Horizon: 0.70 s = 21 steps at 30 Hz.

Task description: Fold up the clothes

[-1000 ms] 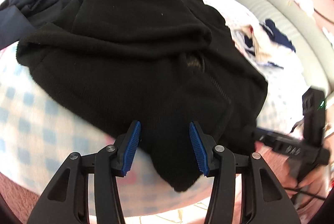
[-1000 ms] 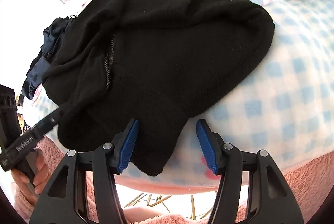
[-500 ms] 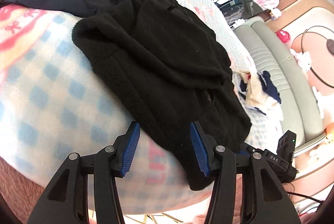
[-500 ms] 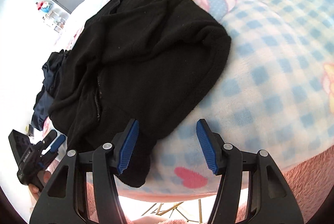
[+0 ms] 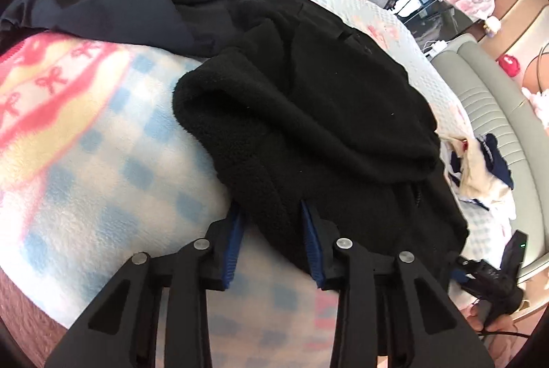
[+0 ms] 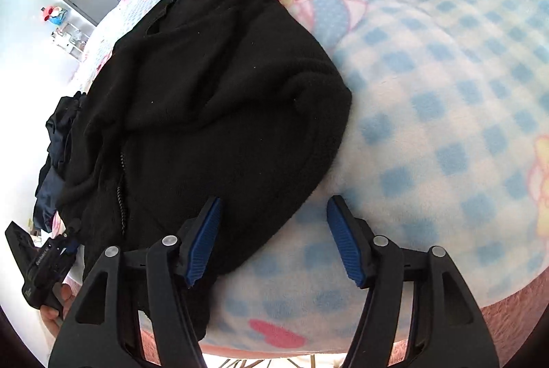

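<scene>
The black fleece (image 5: 308, 114) lies half folded on the checked blanket (image 6: 446, 100). The left gripper (image 5: 271, 227) has just been closing on the fleece's near edge. The right gripper (image 6: 271, 230) stands open and has just widened, its jaws either side of the other corner. I judge it must close next, then both lift together.

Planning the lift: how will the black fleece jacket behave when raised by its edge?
Probably floppy: the black fleece jacket lies in soft rolls on the blanket. Its thick pile looks grippy, likely not slippery. The left gripper, jaws just closing, holds one edge, so the rest will likely sag.
</scene>
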### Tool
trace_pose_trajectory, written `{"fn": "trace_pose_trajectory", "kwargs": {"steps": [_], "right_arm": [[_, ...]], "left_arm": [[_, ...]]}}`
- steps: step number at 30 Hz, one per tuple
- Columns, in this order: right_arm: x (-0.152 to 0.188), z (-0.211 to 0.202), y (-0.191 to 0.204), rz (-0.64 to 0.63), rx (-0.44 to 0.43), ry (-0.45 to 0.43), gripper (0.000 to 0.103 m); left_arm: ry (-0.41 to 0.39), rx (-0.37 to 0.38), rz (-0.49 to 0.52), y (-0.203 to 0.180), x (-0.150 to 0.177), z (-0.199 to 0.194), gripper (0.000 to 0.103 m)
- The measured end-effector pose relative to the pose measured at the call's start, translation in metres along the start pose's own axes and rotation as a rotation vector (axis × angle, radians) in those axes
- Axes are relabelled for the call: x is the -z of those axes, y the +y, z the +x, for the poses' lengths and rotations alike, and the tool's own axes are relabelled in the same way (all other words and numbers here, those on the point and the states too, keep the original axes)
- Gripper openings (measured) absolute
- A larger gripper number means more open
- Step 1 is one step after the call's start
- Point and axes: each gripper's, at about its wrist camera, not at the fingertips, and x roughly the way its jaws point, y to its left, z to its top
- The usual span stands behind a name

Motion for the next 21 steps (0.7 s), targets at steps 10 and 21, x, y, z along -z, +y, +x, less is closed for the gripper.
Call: {"fn": "trace_pose_trajectory", "kwargs": {"steps": [10, 21], "right_arm": [[-0.007, -0.013, 0.008, -0.063, -0.065, -0.061, 0.083], [0.011, 0.025, 0.001, -0.005, -0.084, -0.002, 0.103]], "left_arm": [[-0.041, 0.224, -0.051, -0.006, -0.001, 0.001, 0.044], [0.085, 0.238, -0.074, -0.006, 0.003, 0.048, 0.068]]}}
